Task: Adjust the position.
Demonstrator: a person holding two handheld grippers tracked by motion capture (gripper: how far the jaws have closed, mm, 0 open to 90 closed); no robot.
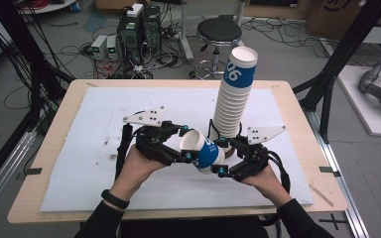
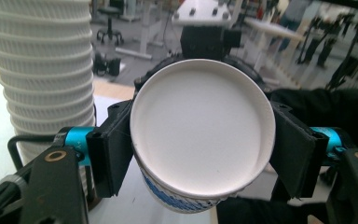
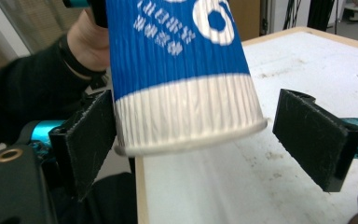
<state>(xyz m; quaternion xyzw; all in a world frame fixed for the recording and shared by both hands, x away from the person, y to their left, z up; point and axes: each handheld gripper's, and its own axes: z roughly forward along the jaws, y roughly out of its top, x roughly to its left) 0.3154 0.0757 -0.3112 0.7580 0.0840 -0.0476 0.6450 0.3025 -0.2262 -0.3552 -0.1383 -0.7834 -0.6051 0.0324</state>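
A white-and-blue paper cup (image 1: 203, 151) hangs tilted over the white mat, between both hands. My left gripper (image 1: 186, 144) is shut on it near the rim; in the left gripper view the pads (image 2: 109, 149) press both sides of the cup (image 2: 200, 130), whose open mouth faces the camera. My right gripper (image 1: 223, 156) stands open around the cup's base end. In the right gripper view the cup (image 3: 177, 70) lies between the jaws, close to or touching the left pad (image 3: 91, 135). The right pad (image 3: 314, 135) is well apart from it.
A tall stack of paper cups (image 1: 233, 99) stands just behind the hands, right of centre on the white mat (image 1: 104, 114). The wooden table edge (image 1: 54, 218) runs along the front. A stool (image 1: 219, 32) and computer towers (image 1: 139, 29) sit on the floor beyond.
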